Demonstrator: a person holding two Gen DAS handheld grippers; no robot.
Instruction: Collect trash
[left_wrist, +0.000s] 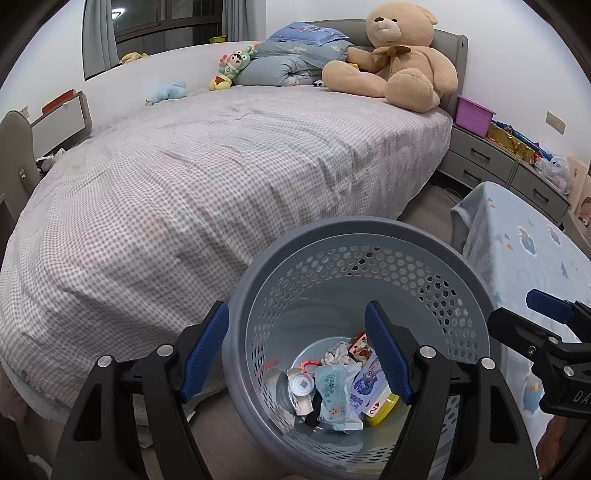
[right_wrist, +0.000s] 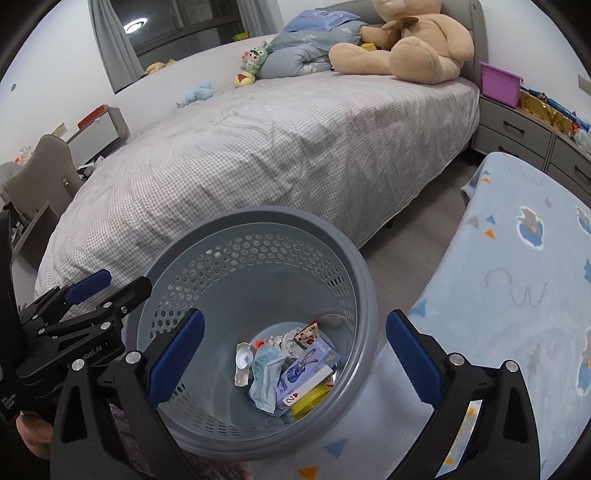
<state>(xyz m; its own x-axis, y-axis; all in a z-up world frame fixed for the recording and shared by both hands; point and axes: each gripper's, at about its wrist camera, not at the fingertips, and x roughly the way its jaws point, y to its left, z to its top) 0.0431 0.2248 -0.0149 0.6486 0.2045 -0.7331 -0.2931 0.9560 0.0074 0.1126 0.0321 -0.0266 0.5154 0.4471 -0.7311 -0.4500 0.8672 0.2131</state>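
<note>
A grey perforated waste bin stands on the floor between the bed and a blanket-covered surface. At its bottom lies trash: a pale blue wipes packet, a cartoon card box, a playing card, a yellow lid, crumpled foil and a white cap. My left gripper is open, straddling the bin's left wall, one pad outside and one inside, holding nothing. My right gripper is open wide across the bin's right wall, over the trash, also holding nothing. Each gripper shows at the other view's edge: right gripper, left gripper.
A bed with a checked sheet fills the space behind the bin, with a big teddy bear, a folded quilt and small plush toys at its head. A light blue blanket covers a surface on the right. Grey drawers stand beyond; a chair stands left.
</note>
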